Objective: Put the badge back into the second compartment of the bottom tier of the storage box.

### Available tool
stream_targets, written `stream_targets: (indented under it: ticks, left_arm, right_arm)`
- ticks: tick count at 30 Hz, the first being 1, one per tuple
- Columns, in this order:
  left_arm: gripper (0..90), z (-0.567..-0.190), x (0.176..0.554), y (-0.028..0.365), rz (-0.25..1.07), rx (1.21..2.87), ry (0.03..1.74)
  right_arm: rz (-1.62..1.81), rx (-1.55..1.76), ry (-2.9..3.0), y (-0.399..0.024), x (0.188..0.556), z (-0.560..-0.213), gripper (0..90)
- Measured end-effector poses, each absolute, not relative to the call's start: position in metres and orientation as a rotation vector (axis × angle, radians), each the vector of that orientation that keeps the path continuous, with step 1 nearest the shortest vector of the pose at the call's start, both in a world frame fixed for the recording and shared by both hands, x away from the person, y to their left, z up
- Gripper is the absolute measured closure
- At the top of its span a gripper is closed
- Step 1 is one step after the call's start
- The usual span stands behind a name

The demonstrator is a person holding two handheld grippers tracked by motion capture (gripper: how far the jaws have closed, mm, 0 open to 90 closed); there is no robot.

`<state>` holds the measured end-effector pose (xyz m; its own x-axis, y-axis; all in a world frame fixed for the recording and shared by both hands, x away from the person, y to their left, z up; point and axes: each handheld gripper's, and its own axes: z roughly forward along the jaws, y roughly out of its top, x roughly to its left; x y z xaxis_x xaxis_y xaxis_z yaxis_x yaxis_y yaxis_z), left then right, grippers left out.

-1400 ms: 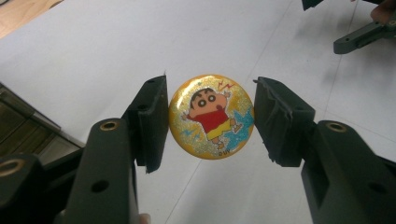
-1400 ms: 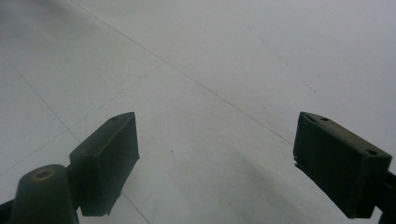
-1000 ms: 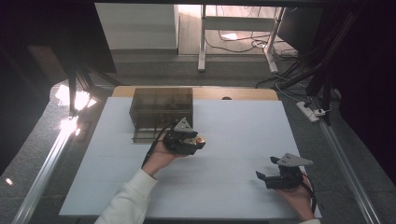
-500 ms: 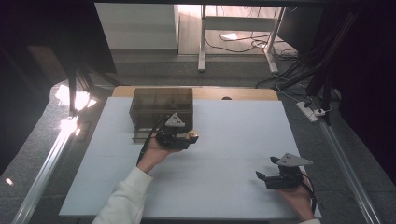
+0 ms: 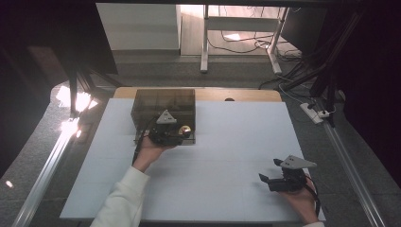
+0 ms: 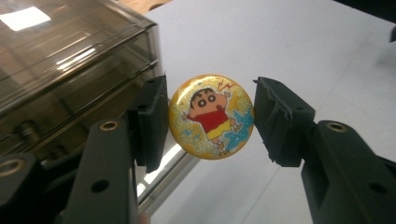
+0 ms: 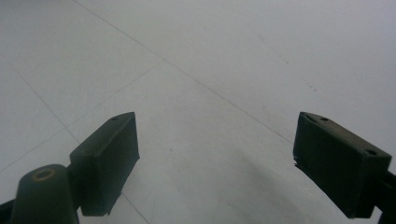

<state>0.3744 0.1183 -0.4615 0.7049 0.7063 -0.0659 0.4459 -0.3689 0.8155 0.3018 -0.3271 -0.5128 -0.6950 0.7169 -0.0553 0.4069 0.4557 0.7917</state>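
Note:
A round yellow glitter badge (image 6: 211, 116) printed with a cartoon boy hangs above the white table between the jaws of my left gripper (image 6: 210, 119), which is shut on its edges. In the high view the left gripper (image 5: 183, 133) holds the badge (image 5: 186, 129) at the front right corner of a smoky transparent drawer box (image 5: 164, 105). The same box (image 6: 70, 60) rises close on the left in the left gripper view. My right gripper (image 5: 269, 170) rests near the table's front right with its jaws wide apart; in its own view the right gripper (image 7: 215, 158) has nothing between them.
The white table top (image 5: 236, 132) spreads between the two hands. A wooden strip (image 5: 236, 94) runs along its far edge behind the box. A metal rail (image 5: 52, 156) lines the left side, and cables and a power strip (image 5: 314, 112) lie off the right.
My left gripper has carried the badge away from the person and a little left, up against the box front. The right gripper has stayed in place, open.

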Motion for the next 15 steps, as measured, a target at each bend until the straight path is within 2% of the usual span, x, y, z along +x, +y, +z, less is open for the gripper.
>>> stream_targets:
  ticks: [15]
  left_arm:
    - [46.4,-0.481,0.391,0.144,0.399,2.009,1.024]
  right_arm:
    - [1.112,0.951,2.329,-0.327,0.302,-0.513,14.0]
